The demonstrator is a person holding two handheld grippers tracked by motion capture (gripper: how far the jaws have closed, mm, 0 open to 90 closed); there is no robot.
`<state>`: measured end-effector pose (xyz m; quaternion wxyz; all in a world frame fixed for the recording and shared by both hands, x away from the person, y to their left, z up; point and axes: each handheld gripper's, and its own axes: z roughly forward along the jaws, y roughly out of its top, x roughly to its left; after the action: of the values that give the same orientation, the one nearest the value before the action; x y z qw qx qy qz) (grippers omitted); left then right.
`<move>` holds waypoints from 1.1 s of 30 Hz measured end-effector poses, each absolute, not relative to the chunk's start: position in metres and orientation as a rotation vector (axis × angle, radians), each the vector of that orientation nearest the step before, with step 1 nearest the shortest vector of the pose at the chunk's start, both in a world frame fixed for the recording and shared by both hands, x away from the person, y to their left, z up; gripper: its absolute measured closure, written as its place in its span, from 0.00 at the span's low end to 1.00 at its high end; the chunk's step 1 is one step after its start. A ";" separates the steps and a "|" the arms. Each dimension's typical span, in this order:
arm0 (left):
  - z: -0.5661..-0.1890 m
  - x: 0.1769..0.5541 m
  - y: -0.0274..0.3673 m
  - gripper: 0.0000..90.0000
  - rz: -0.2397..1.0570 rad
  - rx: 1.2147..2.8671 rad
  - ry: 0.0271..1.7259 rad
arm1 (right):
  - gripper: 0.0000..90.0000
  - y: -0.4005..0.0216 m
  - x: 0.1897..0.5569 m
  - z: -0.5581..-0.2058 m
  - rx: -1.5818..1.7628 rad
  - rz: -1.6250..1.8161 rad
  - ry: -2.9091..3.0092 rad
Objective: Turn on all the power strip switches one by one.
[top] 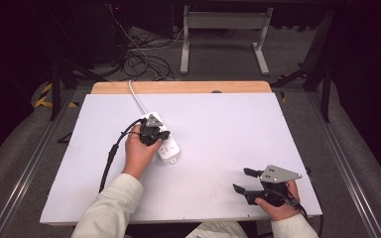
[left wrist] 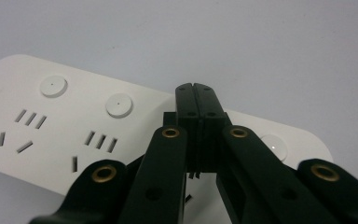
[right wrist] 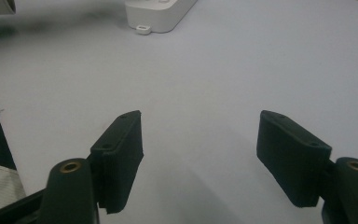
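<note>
Your left tool (left wrist: 196, 91), jaws pressed together, hovers over the white power strip (top: 167, 145) lying mid-counter (top: 218, 163); your right tool (right wrist: 199, 154) rests near the counter's edge, jaws apart.

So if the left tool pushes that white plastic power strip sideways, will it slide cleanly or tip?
The white plastic power strip lies flat and low on the smooth white tabletop, so it probably slides rather than tips. Its white cable runs off the far edge and may drag, pivoting it. The shut left tool likely pushes fine.
</note>
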<state>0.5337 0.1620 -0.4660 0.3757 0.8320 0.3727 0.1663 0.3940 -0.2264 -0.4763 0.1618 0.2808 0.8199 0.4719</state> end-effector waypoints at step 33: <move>-0.443 0.539 0.180 1.00 0.478 2.015 0.898 | 0.36 -0.226 0.395 -0.478 0.813 1.341 2.338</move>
<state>0.5386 0.1804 -0.4430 0.4279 0.8068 0.3595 0.1914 0.3953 -0.2264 -0.4777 0.1625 0.2849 0.8194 0.4701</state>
